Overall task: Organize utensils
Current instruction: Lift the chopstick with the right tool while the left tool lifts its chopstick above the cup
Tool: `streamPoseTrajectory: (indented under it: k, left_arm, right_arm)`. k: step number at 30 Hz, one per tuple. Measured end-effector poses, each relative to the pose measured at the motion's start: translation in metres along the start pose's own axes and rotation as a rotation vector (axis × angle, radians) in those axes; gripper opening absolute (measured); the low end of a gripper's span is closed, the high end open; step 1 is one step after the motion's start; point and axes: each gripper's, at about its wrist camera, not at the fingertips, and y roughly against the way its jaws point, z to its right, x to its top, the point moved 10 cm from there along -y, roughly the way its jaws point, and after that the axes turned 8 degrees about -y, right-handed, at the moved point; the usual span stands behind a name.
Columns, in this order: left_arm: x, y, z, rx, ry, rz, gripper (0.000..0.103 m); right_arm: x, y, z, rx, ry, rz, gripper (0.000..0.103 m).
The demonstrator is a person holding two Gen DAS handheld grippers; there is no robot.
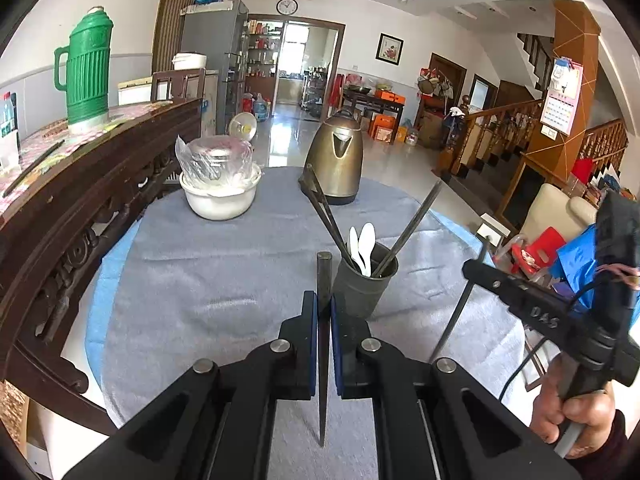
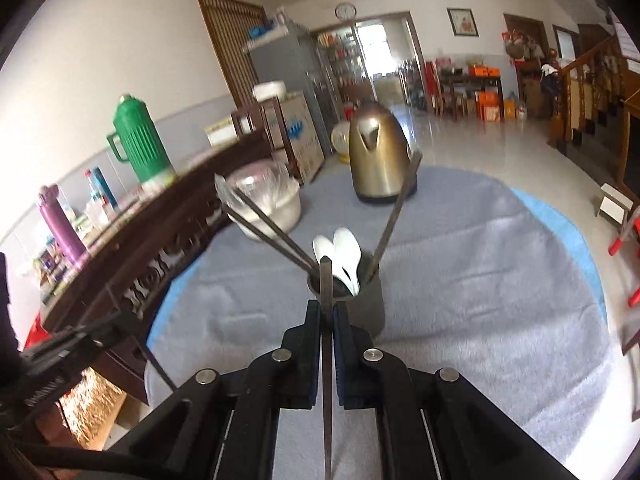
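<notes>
A dark cup (image 1: 362, 286) stands on the grey cloth and holds two white spoons (image 1: 362, 246) and several dark chopsticks (image 1: 412, 220) that lean outwards. Just left of the cup, my left gripper (image 1: 324, 300) is shut on one dark chopstick (image 1: 324, 272) that points forward. My right gripper (image 1: 476, 270) hangs in the air right of the cup, held by a hand (image 1: 572, 412). In the right wrist view the right gripper (image 2: 327, 308) is shut on another dark chopstick (image 2: 326, 280), whose end is just before the cup (image 2: 366, 304). The left gripper (image 2: 92, 332) is a blur at lower left.
A brass kettle (image 1: 338, 160) and a white bowl (image 1: 218, 200) with a plastic-wrapped dish stand at the far side of the round table (image 1: 192, 272). A carved wooden sideboard (image 1: 80, 208) with a green thermos (image 1: 86, 68) runs along the left. The table's edge curves close on the right.
</notes>
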Motion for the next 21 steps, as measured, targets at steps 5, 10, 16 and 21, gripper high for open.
streamPoseTrajectory:
  k: [5, 10, 16, 21]
  left_arm:
    - [0.008, 0.003, 0.002, 0.013, -0.015, 0.016, 0.007]
    - [0.018, 0.004, 0.007, 0.027, -0.033, 0.027, 0.007]
    - [0.025, 0.006, 0.011, 0.040, -0.053, 0.044, 0.007]
    - [0.031, 0.009, 0.016, 0.043, -0.069, 0.052, 0.007]
  right_arm:
    - [0.014, 0.018, -0.009, 0.036, -0.013, 0.070, 0.006]
    - [0.026, 0.030, -0.014, 0.046, -0.012, 0.115, 0.006]
    - [0.038, 0.042, -0.021, 0.059, -0.004, 0.143, 0.006]
    - [0.042, 0.051, -0.025, 0.063, 0.007, 0.157, 0.006]
